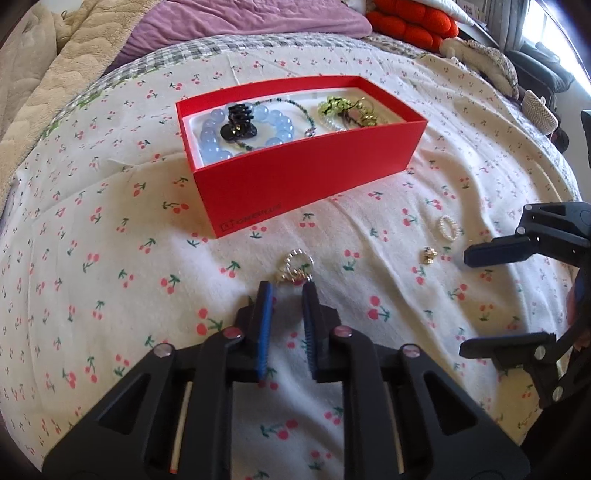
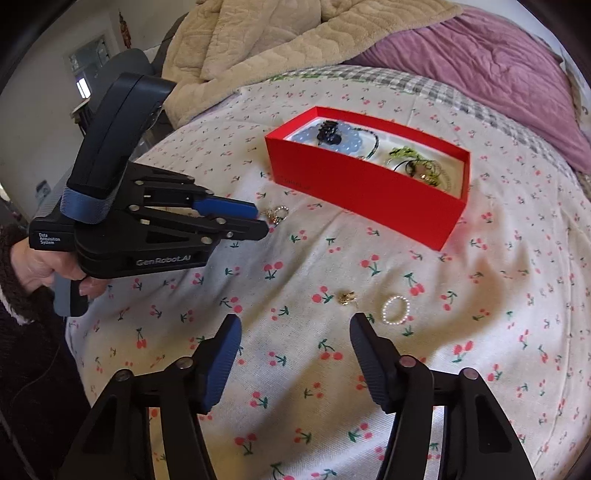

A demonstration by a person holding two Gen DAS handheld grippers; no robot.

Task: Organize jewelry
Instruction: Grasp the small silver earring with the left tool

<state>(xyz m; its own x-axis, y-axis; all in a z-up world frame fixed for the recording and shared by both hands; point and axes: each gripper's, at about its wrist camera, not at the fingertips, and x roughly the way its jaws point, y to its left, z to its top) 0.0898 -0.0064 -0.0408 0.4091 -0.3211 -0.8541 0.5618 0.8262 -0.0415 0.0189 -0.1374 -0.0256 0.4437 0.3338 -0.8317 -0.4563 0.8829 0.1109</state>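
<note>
A red box (image 1: 310, 177) on the cherry-print bedsheet holds a blue bead bracelet (image 1: 240, 127), a black hair clip (image 1: 238, 120), a dark bead chain and green and gold pieces (image 1: 347, 109). A silver ring charm (image 1: 295, 267) lies on the sheet just past my left gripper (image 1: 290, 291), which is open with its fingertips at the charm's near edge. A small gold earring (image 2: 347, 297) and a pearl ring (image 2: 396, 310) lie on the sheet just beyond my right gripper (image 2: 295, 325), which is wide open and empty. The box (image 2: 369, 192) and charm (image 2: 277, 215) also show in the right wrist view.
A beige blanket (image 2: 277, 37) and a purple quilt (image 2: 480, 62) lie behind the box. Orange cushions (image 1: 410, 22) and a woven basket (image 1: 541, 110) sit at the far right of the bed. The bed's edge drops off at the left of the right wrist view.
</note>
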